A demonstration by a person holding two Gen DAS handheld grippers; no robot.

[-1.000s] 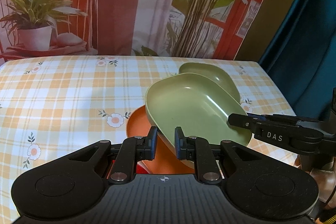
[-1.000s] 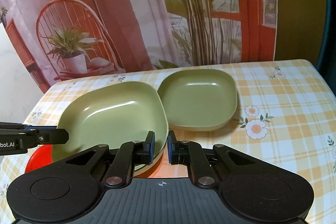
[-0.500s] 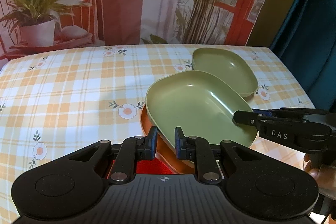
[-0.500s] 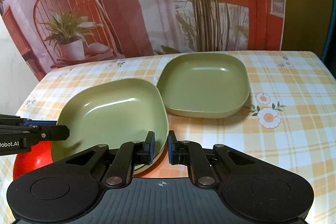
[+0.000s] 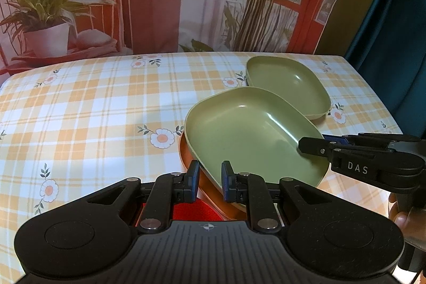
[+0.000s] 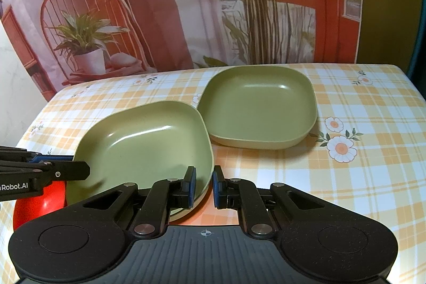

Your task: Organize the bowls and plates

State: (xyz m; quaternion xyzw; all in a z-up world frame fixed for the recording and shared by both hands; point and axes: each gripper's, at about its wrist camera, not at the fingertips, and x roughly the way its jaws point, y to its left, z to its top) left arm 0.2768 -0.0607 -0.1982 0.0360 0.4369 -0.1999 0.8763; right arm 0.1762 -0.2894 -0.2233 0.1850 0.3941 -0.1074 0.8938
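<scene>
while gripped, green plate (image 5: 247,132) covers orange plate (image 5: 187,153).

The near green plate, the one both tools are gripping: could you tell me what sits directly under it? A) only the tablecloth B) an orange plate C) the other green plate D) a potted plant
B: an orange plate shows from beneath the near green plate, while the other green plate lies apart, farther back on the tablecloth.
</scene>
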